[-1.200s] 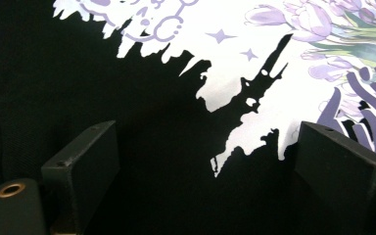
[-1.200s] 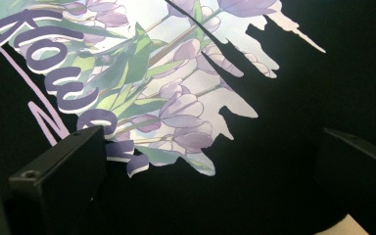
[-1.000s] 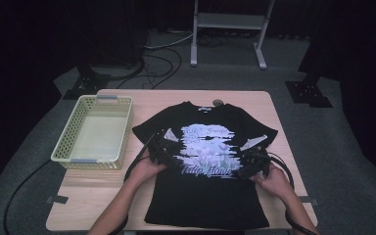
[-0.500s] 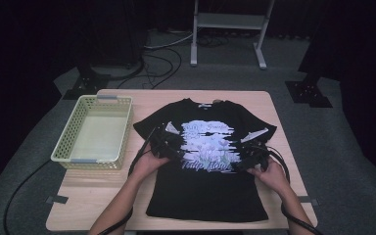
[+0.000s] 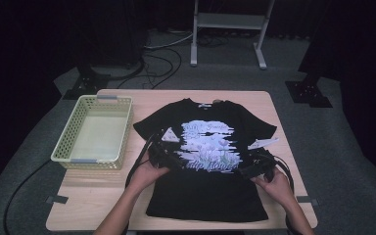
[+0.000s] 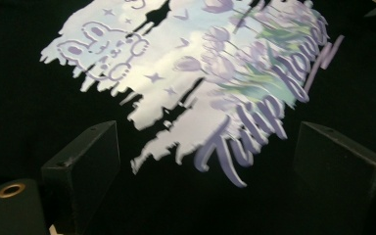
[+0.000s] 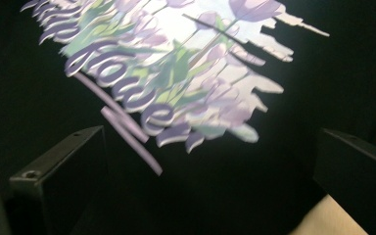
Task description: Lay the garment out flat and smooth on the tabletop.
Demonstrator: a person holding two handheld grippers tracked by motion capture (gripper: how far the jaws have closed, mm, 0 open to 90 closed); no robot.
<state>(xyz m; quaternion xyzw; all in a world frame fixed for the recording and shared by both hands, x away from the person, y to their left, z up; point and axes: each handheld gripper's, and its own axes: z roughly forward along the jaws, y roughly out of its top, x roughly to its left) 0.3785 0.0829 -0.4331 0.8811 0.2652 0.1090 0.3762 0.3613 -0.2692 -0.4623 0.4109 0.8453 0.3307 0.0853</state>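
High view, black T-shirt [image 5: 205, 191] flat on table [image 5: 93, 196], both grippers spread-jawed over print

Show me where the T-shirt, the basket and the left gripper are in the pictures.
T-shirt [image 5: 210, 196]: high view, on the plain black lower front.
Basket [image 5: 72, 131]: high view, on its left wall.
Left gripper [image 6: 203, 196]: left gripper view, midway between its two black jaws, which stand apart above the shirt.

Both forearms forward, left hand-held gripper [image 5: 172, 159] and right hand-held gripper [image 5: 248, 170] wide open, low
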